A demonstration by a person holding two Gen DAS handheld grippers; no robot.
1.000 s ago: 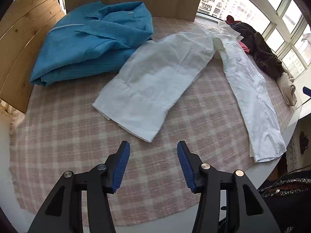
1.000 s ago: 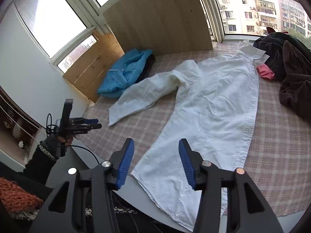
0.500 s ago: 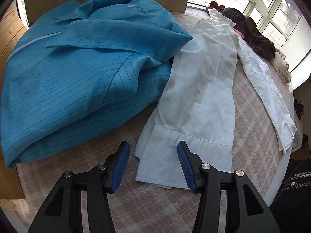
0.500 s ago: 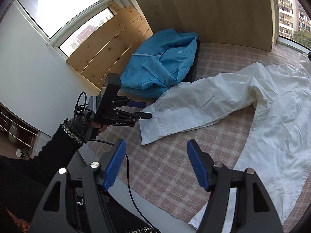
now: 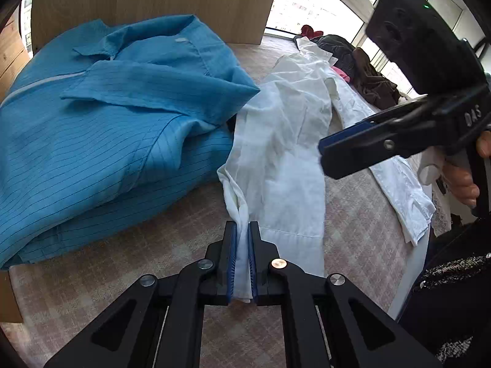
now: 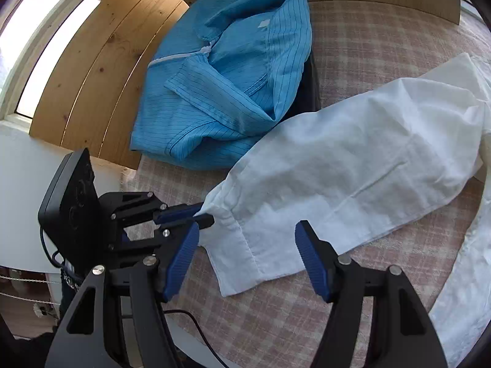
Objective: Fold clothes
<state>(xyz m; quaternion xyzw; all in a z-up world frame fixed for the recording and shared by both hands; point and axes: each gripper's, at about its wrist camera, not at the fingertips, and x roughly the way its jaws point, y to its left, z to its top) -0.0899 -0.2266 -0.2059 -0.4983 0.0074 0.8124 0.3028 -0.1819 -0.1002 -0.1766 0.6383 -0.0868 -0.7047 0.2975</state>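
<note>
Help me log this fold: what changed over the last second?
The left gripper moved in and shut on the white shirt's sleeve cuff, bunching its corner. The right gripper swung over to the same cuff, open. The blue garment and the dark clothes pile stayed put.

Bright window daylight, fisheye-warped edges, blown-out panes.

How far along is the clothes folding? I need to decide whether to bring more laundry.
Early. Done: only the blue garment looks folded, by the wooden panel. In hand: the left gripper is shut on the cuff of the white shirt; the right gripper hovers open over that cuff. Left: the white shirt lies unfolded, and a dark clothes pile waits behind.
</note>
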